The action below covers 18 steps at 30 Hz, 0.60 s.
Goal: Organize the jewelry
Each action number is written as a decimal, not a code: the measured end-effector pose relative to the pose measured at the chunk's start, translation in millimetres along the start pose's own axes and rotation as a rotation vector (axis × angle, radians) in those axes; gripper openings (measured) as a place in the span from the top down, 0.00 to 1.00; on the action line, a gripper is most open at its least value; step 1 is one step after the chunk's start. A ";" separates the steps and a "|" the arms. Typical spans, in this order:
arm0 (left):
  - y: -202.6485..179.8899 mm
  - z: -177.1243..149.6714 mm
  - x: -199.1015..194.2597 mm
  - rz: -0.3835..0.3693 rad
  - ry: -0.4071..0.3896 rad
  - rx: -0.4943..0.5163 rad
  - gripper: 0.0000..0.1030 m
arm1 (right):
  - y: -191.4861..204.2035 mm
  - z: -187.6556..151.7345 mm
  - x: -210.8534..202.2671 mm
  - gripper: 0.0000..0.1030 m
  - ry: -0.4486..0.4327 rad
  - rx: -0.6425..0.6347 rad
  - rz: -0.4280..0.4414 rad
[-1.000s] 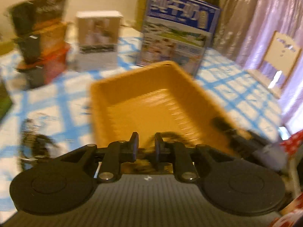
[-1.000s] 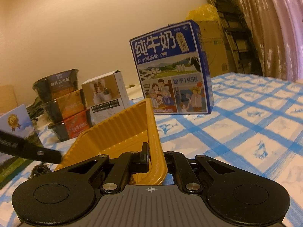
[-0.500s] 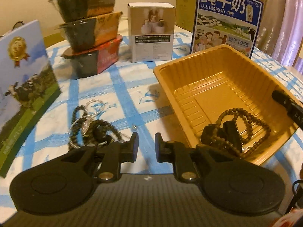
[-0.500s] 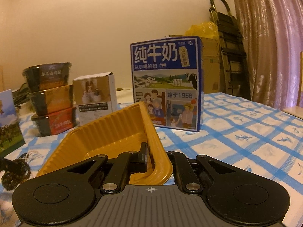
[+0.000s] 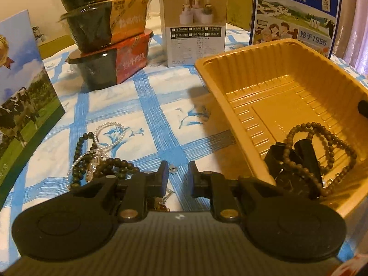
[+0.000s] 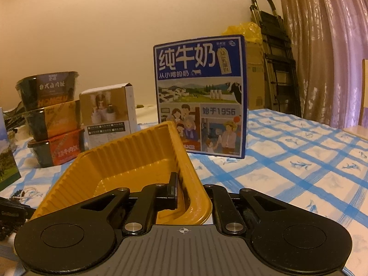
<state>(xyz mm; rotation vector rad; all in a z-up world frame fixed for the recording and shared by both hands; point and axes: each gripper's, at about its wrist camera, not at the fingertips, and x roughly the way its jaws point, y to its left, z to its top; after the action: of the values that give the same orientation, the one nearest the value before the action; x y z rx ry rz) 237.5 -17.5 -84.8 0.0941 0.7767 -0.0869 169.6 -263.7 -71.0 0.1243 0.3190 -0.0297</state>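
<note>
Over the checked tablecloth [image 5: 161,119], found the left gripper [image 5: 176,172] with jaws set narrowly apart and nothing between them, aimed down at a small pearl stud [image 5: 172,169] just beyond the tips. Located the remaining loose jewelry, a tangle of dark bead strands [image 5: 101,161] and a pearl strand [image 5: 110,126], on the cloth just left of that gripper. Located one brown bead strand [image 5: 333,151] already inside the yellow tray [image 5: 264,73], draped over two black items [image 5: 299,158]. Found the right gripper [image 6: 189,188] clamped on the near tray wall, with one finger inside. Judged the main hazards as follows: snagging of one strand on its neighbours, so that a lift could drag the whole tangle; loss of the stud, as too small for a gap this narrow to take squarely; tilting or flexing of the thin tray wall under the clamp, with sliding of the contents. Could not identify the black items in the tray. Could not see the outer right finger behind the wall, the cloth directly under the left gripper body, or how many strands made up the tangle.
</note>
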 end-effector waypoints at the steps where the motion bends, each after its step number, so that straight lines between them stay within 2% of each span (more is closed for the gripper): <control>1: -0.7 -0.3 2.6 0.014 0.005 0.002 0.86 | -0.7 -0.4 0.3 0.90 -0.001 0.001 0.003; 7: 1.8 -0.4 10.2 0.027 0.007 -0.002 0.86 | -4.5 -1.8 3.2 0.90 0.011 0.016 0.009; 9: 0.5 0.3 11.4 0.022 0.004 0.008 0.93 | -5.3 -1.9 3.9 0.90 0.013 0.021 0.011; 12: -5.4 -1.1 9.6 0.033 -0.005 0.044 0.93 | -6.4 -1.9 5.0 0.90 0.014 0.026 0.014; 18: -12.2 4.3 -12.0 0.040 -0.072 0.083 0.93 | -8.4 -2.2 6.6 0.90 0.020 0.034 0.019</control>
<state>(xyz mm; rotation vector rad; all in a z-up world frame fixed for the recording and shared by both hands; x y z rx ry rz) 230.7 -29.6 -74.0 0.1842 0.6990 -0.0846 174.8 -271.8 -76.1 0.1616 0.3369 -0.0155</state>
